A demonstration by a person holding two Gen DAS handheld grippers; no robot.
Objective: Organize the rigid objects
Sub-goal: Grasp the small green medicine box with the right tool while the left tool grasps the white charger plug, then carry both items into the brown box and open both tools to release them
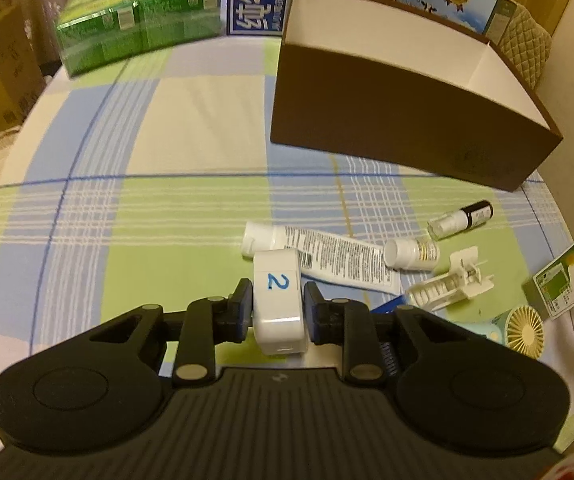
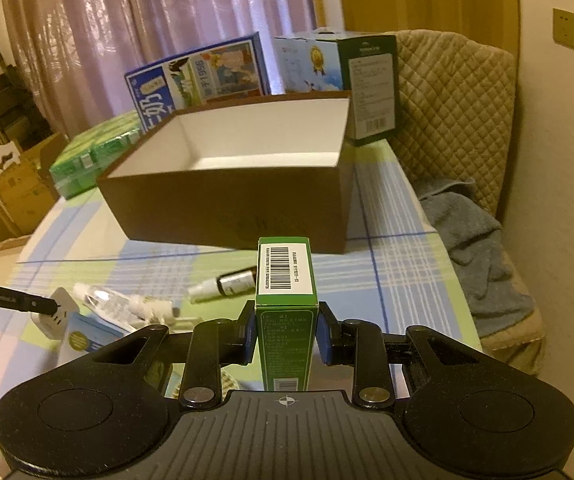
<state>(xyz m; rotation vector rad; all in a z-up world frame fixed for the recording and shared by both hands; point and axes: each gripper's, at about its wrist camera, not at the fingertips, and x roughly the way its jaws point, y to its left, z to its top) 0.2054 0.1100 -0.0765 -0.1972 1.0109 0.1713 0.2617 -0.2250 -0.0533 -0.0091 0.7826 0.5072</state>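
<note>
Both grippers loaded short of the empty brown box [image 2: 231, 208]: left gripper [image 1: 279, 312] jaws pinch white charger [image 1: 278, 300] marked "2" by its smooth sides, could slip; right gripper [image 2: 286, 330] jaws clamp green barcoded carton [image 2: 285, 312] low, tall end may clip the box wall

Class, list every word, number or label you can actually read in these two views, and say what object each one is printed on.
"2": handwritten in blue on the white adapter in the left gripper.
"1956": on the blue milk carton behind the brown box.
"喷雾剂": on the green carton as the left wrist view shows it.
Barcode digits and small print on the green carton in the right gripper, and the tube: too small to read.
</note>
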